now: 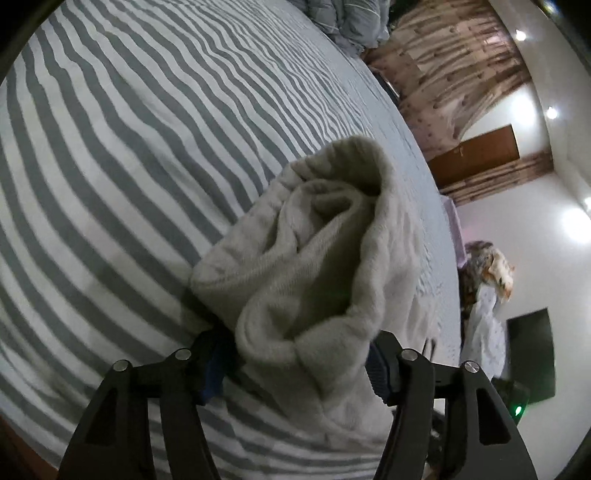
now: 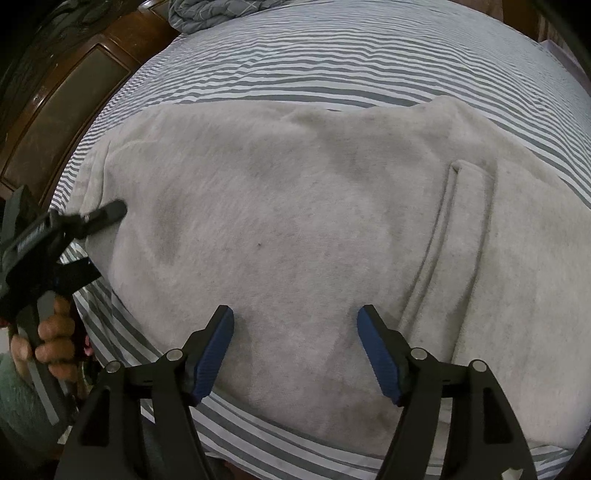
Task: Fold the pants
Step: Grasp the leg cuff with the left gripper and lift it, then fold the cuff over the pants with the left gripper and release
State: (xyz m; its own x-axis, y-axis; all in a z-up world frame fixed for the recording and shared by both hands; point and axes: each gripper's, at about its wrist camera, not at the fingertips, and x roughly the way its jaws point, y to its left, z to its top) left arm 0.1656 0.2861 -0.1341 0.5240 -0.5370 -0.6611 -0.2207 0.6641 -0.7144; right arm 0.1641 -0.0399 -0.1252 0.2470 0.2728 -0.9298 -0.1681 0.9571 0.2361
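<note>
Light grey fleece pants [image 2: 295, 229] lie spread on a grey-and-white striped bed [image 2: 332, 66], with a pocket slit at the right. My right gripper [image 2: 295, 350] is open and empty, hovering just above the near part of the pants. In the left wrist view, a bunched end of the pants [image 1: 314, 266] sits between the fingers of my left gripper [image 1: 295, 362], which is closed on the fabric and holds it up over the bed [image 1: 129, 147]. The left gripper also shows in the right wrist view [image 2: 92, 218] at the pants' left edge.
A dark wooden headboard [image 2: 55, 110] runs along the left. A grey quilt [image 2: 218, 11] is bunched at the far end of the bed. Beyond the bed's right edge are curtains [image 1: 454, 66], a wooden door [image 1: 480, 155] and a pile of clothes [image 1: 487, 273].
</note>
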